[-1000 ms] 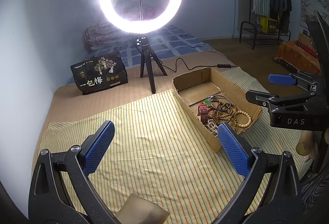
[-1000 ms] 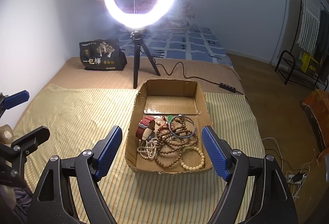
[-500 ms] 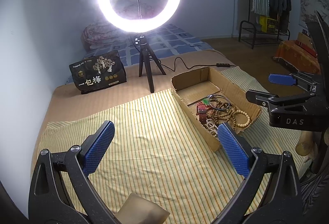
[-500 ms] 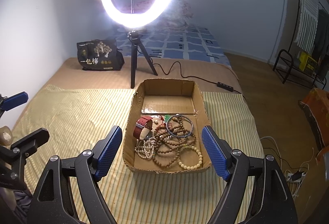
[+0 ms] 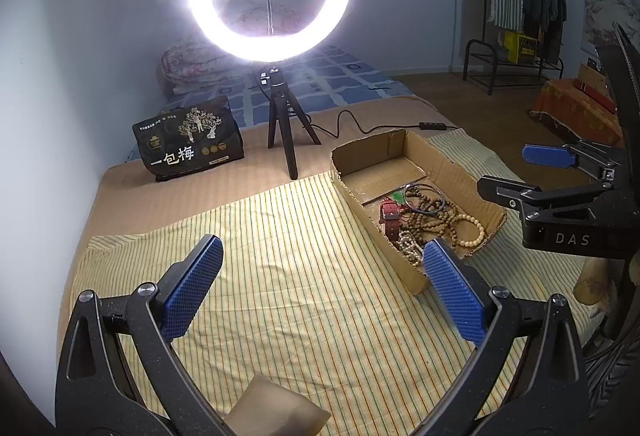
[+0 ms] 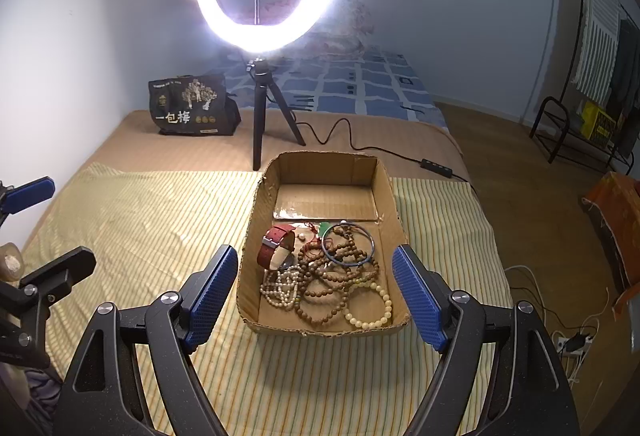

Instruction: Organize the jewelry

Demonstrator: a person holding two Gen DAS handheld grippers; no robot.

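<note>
Right wrist view: the right claw [image 6: 314, 296] is hovering wide and empty above the cardboard box [image 6: 256, 220] holding tangled bead bracelets [image 6: 332, 280]. Left claw [image 5: 320, 292] is likewise gaping empty. Risk: lifting one strand is likely dragging neighbours.

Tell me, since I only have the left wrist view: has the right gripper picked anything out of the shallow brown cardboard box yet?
Observer: No. The right gripper is open, with nothing between its blue pads; it hovers on the near side of the shallow brown cardboard box.
Operator: What lies at the box's near end? It is blocked for me.
Observer: A looped strand of small whitish beads in the near left part, just in front of the red-strapped wristwatch.
</note>
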